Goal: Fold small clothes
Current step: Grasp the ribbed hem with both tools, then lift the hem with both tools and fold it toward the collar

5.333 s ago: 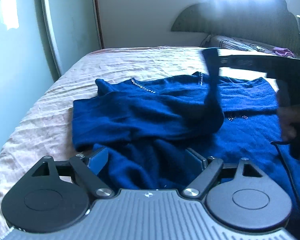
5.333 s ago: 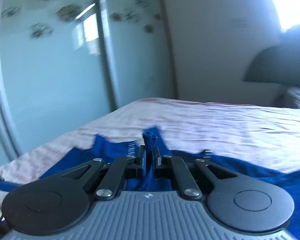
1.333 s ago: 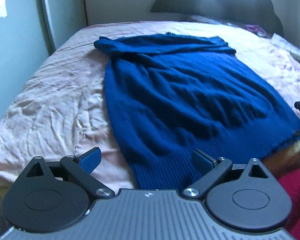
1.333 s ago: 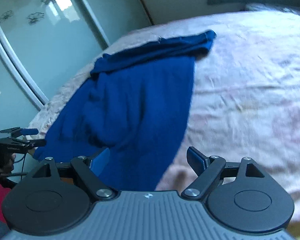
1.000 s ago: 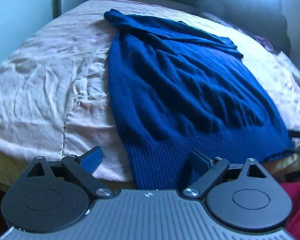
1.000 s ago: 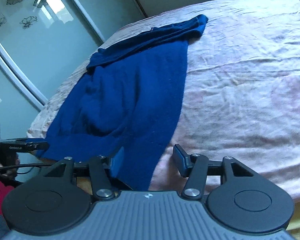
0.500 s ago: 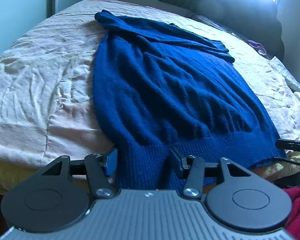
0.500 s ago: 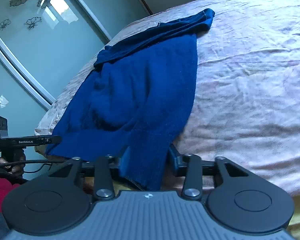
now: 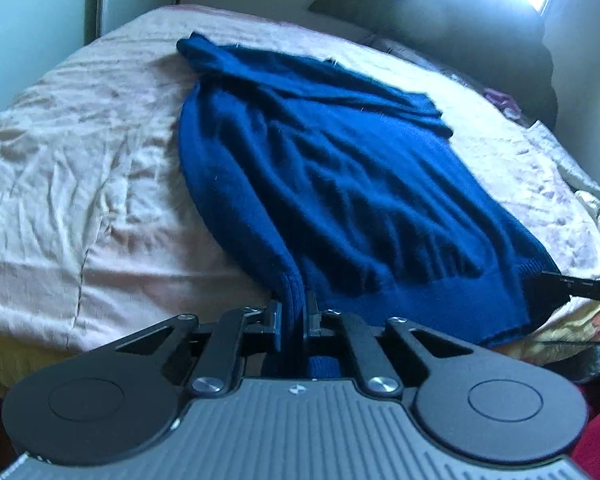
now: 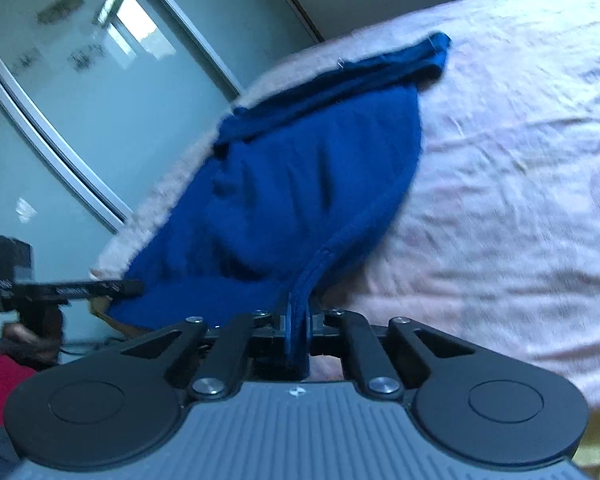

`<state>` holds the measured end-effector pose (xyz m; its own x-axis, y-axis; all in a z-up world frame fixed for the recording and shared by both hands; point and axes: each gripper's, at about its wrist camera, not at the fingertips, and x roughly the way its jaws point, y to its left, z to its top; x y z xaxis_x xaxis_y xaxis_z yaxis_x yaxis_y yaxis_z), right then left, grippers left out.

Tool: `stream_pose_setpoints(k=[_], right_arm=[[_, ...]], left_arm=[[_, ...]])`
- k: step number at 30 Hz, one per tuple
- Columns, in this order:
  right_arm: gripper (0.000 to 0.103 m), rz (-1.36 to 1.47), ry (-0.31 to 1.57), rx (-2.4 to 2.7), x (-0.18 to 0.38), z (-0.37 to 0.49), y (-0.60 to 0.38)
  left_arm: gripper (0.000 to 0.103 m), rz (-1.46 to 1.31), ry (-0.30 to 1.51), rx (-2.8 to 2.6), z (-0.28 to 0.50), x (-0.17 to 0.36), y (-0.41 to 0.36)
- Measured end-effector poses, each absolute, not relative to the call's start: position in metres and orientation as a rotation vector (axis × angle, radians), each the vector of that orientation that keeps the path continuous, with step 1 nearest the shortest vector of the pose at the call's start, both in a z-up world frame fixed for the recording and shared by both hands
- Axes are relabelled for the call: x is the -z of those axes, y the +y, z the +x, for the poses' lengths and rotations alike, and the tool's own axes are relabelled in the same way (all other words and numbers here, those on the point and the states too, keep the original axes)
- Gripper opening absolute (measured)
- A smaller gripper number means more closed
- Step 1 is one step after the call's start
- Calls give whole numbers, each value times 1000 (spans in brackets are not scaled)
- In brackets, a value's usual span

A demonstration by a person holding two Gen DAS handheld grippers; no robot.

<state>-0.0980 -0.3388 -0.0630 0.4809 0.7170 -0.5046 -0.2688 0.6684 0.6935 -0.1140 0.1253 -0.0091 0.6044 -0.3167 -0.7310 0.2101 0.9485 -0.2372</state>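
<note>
Across a bed covered with a wrinkled pale pink sheet [image 9: 100, 184], a dark blue knitted sweater [image 9: 340, 168] is laid out lengthwise, its ribbed hem at the near edge of the mattress and its collar end toward the dark padded headboard [image 9: 440, 20]. The sleeves appear to be gathered in along the far end, so that a roughly rectangular panel is presented; this is judged to be an early fold already made. The left gripper [image 9: 294, 322] is closing on the near left corner of the hem, with the ribbed fabric pinched between its jaws. The right gripper [image 10: 298, 320] is seen clamped on the opposite hem corner, a doubled edge of blue knit being held between its narrow jaws. Beyond the sweater in the right wrist view, a sliding frosted glass door [image 10: 80, 100] is visible. Both lower corners are thus secured, and the hem is judged ready to be carried toward the collar. The lengthwise halving, and any final halving into a compact packet, are left to be done.
</note>
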Motion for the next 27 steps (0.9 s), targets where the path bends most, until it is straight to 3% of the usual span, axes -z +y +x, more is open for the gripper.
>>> stream_pose_setpoints(k=[27], right_arm=[[6, 623, 445, -565, -1, -10, -339]], left_arm=[[8, -162, 497, 195, -56, -61, 111]])
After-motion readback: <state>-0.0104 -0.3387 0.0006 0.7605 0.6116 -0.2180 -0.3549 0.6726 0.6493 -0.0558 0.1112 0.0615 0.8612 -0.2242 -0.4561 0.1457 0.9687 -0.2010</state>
